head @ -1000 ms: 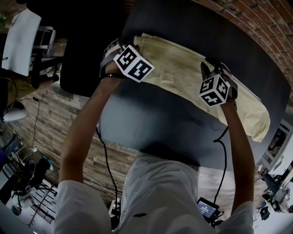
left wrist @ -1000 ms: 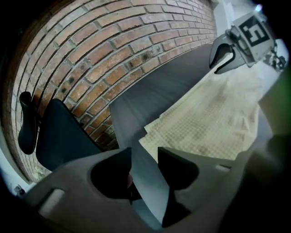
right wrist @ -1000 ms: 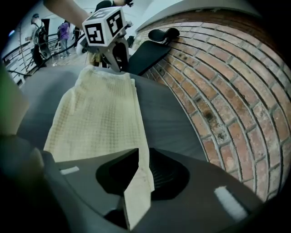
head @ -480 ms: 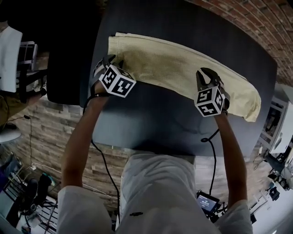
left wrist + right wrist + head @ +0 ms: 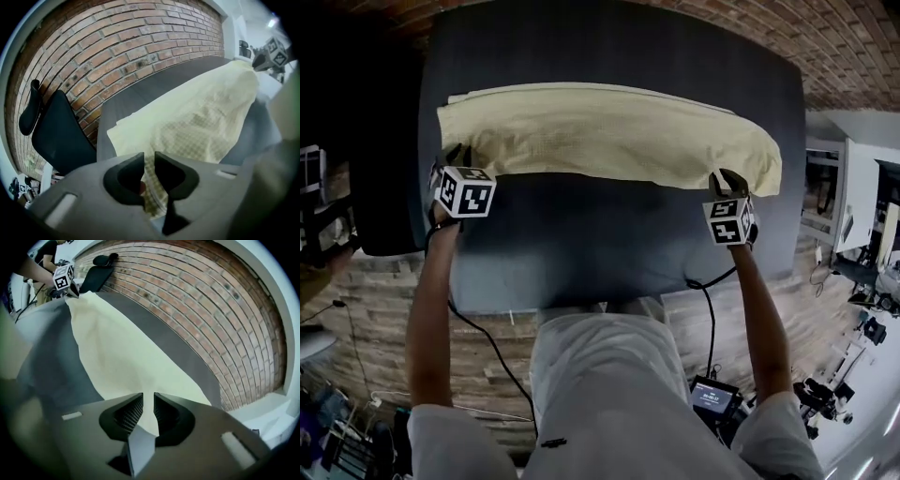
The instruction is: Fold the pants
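While the pants (image 5: pixel 609 131) lie long-axis left to right, left gripper (image 5: pixel 455 156), fingers (image 5: pixel 127 174) just closing, and right gripper (image 5: pixel 727 178) clamp their ends.

Dark tbl (image 5: pixel 609 239) w/ pale yel. pants (image 5: pixel 600 136) stretched across far side.

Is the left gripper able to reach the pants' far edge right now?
Probably: nothing sits on the pants in the way. But the left gripper, whose jaws have just been closing, pinches their near corner and would drag it along.

Two hand-held grippers (image 5: pixel 453 157) (image 5: pixel 727 178), one pants (image 5: pixel 600 131), one table (image 5: pixel 609 244), seemingly one chair (image 5: pixel 58 133).
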### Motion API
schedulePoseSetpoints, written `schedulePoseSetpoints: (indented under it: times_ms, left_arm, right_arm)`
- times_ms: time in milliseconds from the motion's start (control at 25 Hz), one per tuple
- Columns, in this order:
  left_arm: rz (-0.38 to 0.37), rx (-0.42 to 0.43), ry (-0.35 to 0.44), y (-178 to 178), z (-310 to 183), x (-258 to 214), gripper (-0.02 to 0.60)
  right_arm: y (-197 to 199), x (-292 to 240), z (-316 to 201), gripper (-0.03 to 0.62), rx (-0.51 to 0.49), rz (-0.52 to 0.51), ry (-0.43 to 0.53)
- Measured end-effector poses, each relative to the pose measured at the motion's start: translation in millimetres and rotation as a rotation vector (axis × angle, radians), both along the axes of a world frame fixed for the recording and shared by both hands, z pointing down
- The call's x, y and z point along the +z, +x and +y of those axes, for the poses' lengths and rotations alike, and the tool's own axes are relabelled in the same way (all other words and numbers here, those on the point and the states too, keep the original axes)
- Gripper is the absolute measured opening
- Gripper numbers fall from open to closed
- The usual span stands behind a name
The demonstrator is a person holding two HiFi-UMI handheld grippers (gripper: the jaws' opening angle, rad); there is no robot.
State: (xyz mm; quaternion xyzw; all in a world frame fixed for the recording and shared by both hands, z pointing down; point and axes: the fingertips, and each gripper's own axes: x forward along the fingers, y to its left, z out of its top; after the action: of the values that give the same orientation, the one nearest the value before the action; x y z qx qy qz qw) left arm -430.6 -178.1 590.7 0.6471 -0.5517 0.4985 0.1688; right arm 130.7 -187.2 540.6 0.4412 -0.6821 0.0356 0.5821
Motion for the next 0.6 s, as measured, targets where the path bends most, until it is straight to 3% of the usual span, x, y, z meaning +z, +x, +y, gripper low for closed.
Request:
schedulePoseSetpoints:
  times_ms: [200,360,600]
  left_arm:
    - [-0.061,-0.006,0.009,9.3,1.6,2.3,0.014]
    - [-0.022,-0.061,0.006,17.7,6.6,-10.0,0.015]
    - [0.033,-0.045,0.024,71.5,15.6,-28.0,0.018]
  right_arm:
    - [74.5,-3.9,14.8,0.077,0.095,-0.001,0.023]
    - [108.9,-4.2,6.8,0.077,0.136,-0.03,0.056]
    - [153.5,0.2,5.1,0.075,0.196,-0.08,0.083]
